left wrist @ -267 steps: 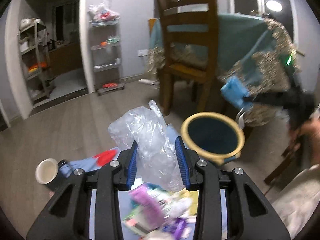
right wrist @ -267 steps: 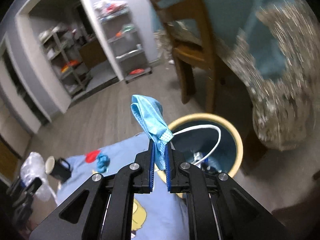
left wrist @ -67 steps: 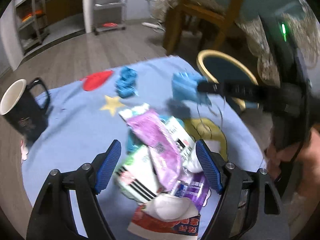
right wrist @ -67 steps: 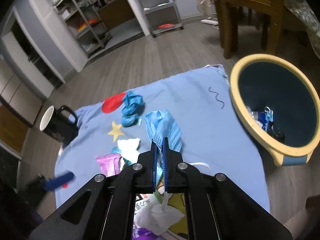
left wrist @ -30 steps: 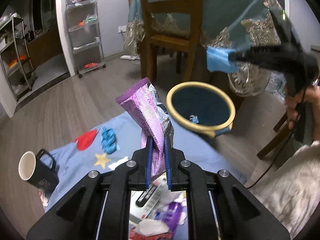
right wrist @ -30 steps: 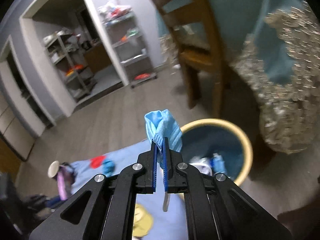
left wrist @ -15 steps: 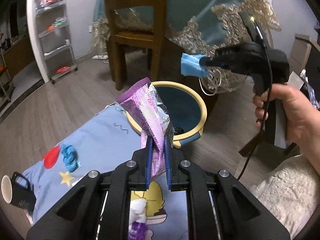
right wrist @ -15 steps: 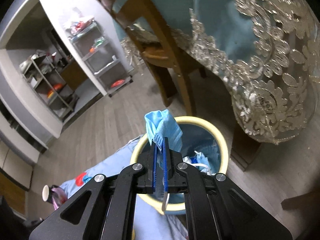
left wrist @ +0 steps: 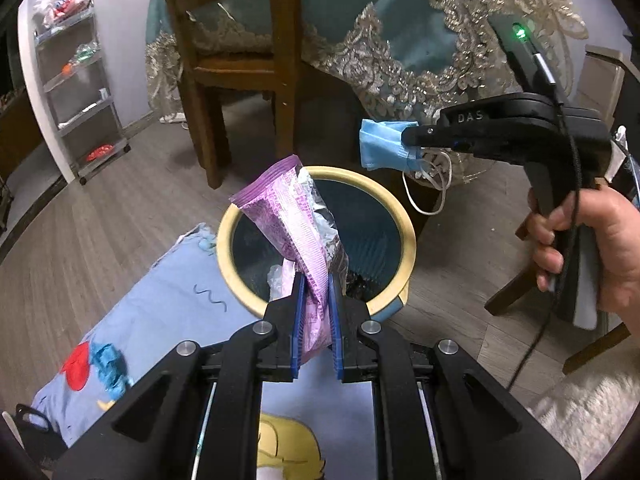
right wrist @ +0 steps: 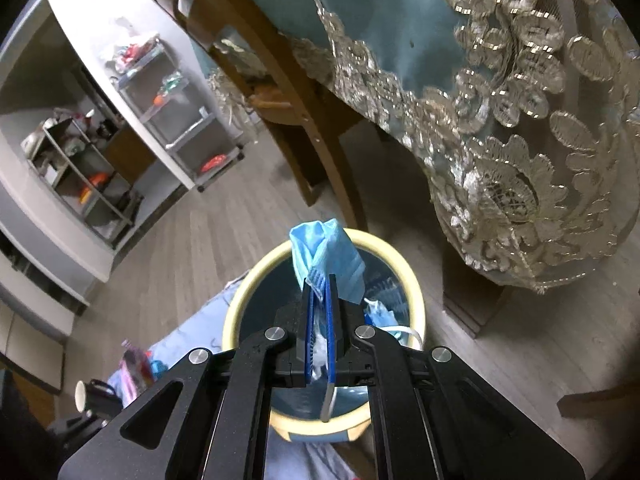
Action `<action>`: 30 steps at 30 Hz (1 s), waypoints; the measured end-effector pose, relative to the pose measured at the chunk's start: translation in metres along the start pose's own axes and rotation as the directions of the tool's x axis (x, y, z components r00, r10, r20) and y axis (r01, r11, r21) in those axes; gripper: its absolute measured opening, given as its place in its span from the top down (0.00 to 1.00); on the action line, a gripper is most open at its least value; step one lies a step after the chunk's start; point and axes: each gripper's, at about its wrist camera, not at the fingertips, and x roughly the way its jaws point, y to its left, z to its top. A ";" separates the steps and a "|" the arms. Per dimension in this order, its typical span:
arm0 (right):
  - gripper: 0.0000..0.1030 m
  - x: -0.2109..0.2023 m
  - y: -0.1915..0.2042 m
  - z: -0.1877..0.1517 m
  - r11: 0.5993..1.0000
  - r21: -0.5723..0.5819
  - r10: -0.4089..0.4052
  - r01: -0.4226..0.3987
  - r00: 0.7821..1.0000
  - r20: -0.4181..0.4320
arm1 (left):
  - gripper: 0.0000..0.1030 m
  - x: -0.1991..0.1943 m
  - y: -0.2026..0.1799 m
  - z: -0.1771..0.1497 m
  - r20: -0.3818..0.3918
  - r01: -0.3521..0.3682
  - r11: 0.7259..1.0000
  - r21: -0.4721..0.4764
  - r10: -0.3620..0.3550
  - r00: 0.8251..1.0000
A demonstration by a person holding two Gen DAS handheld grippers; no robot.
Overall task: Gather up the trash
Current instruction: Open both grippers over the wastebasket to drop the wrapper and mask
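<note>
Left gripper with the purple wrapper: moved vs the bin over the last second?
Yes. The left gripper has carried the purple wrapper from short of the bin to over it.

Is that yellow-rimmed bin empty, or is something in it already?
Not empty: the bin already holds crumpled blue and white trash at its bottom.

The round yellow-rimmed dark bin [left wrist: 404, 240] stands on the wooden floor [left wrist: 100, 216], touching the far edge of the light blue printed cloth [left wrist: 168, 300]. Behind it are the brown wooden chair [left wrist: 236, 68] and the teal lace-edged tablecloth [left wrist: 400, 40]; the grey metal shelf rack [left wrist: 80, 80] is far left. A crinkled purple foil wrapper [left wrist: 296, 232] and a folded blue face mask [left wrist: 382, 146] hang above the bin.
</note>
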 end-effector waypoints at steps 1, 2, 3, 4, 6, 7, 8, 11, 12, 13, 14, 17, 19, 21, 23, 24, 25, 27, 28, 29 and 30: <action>0.94 0.001 0.001 0.000 1.000 -0.004 -0.003 0.003 1.000 -0.002 | 0.90 0.004 0.000 0.002 -0.003 0.002 1.000 -0.002 -0.002 1.000; 0.94 0.002 0.001 -0.001 1.000 -0.006 -0.004 0.004 1.000 -0.004 | 0.90 0.010 0.000 0.004 -0.007 0.005 1.000 -0.006 -0.005 1.000; 0.94 0.004 0.000 -0.001 1.000 0.000 -0.003 0.003 1.000 -0.010 | 0.90 0.014 0.000 0.005 -0.008 0.008 1.000 -0.010 -0.008 1.000; 0.94 0.006 -0.001 -0.001 1.000 0.010 0.005 -0.005 1.000 -0.016 | 0.90 0.018 0.000 0.007 -0.008 0.016 1.000 -0.015 -0.016 1.000; 0.94 0.008 -0.002 -0.002 1.000 0.008 0.005 -0.005 1.000 -0.022 | 0.90 0.026 -0.003 0.008 -0.009 0.028 0.999 -0.019 -0.028 1.000; 0.94 0.009 -0.002 -0.003 1.000 0.006 0.004 -0.004 1.000 -0.023 | 0.90 0.030 -0.004 0.009 -0.011 0.034 0.999 -0.019 -0.034 0.999; 0.94 0.009 -0.003 -0.003 1.000 0.006 0.004 -0.004 1.000 -0.023 | 0.90 0.034 -0.005 0.010 -0.013 0.042 0.999 -0.020 -0.042 0.999; 0.94 0.010 -0.008 -0.002 1.000 0.020 -0.001 0.002 1.000 -0.026 | 0.90 0.046 -0.010 0.014 -0.017 0.054 0.998 -0.020 -0.055 0.998; 0.94 0.010 -0.010 -0.002 0.999 0.033 0.005 -0.004 1.000 -0.029 | 0.90 0.050 -0.012 0.015 -0.020 0.058 0.998 -0.020 -0.058 0.998; 0.94 0.010 -0.012 -0.003 0.999 0.045 0.010 -0.008 0.999 -0.031 | 0.90 0.053 -0.013 0.017 -0.022 0.057 0.998 -0.017 -0.057 0.998; 0.94 0.011 -0.013 -0.004 0.999 0.048 0.007 -0.005 0.999 -0.033 | 0.90 0.056 -0.014 0.020 -0.023 0.056 0.998 -0.012 -0.056 0.998; 0.94 0.013 -0.013 -0.005 0.999 0.051 0.014 -0.012 0.999 -0.038 | 0.90 0.067 -0.015 0.030 -0.023 0.041 0.999 0.000 -0.041 0.999; 0.94 0.014 -0.011 -0.004 0.999 0.046 0.026 -0.024 0.999 -0.036 | 0.88 0.073 -0.012 0.036 -0.025 0.023 1.000 -0.007 -0.023 0.999; 0.93 0.013 -0.008 -0.003 0.996 0.053 0.069 -0.067 0.997 -0.031 | 0.79 0.076 -0.008 0.037 -0.028 0.011 1.000 -0.027 -0.012 1.000; 0.89 0.017 -0.002 -0.004 0.994 0.044 0.100 -0.098 0.994 -0.048 | 0.55 0.075 -0.002 0.035 -0.027 -0.017 0.999 -0.044 0.016 1.000; 0.81 0.019 0.002 -0.003 0.995 0.030 0.099 -0.097 0.994 -0.057 | 0.47 0.073 0.001 0.033 -0.020 -0.030 0.998 -0.050 0.029 0.999; 0.76 0.019 0.006 -0.004 0.995 0.011 0.098 -0.097 0.993 -0.062 | 0.35 0.069 0.006 0.030 -0.006 -0.048 0.997 -0.061 0.048 0.999; 0.53 0.018 0.012 -0.003 0.995 -0.006 0.098 -0.099 0.993 -0.058 | 0.34 0.062 0.014 0.027 0.004 -0.055 0.995 -0.086 0.056 0.998; 0.48 0.017 0.015 -0.003 0.995 -0.010 0.097 -0.097 0.994 -0.053 | 0.33 0.060 0.018 0.026 0.002 -0.059 0.994 -0.095 0.059 0.998; 0.42 0.016 0.017 -0.003 0.995 -0.011 0.098 -0.099 0.994 -0.050 | 0.30 0.055 0.022 0.023 0.003 -0.070 0.992 -0.106 0.071 0.997; 0.39 0.015 0.019 -0.002 0.994 -0.012 0.104 -0.105 0.993 -0.049 | 0.28 0.052 0.024 0.022 0.003 -0.076 0.991 -0.110 0.077 0.997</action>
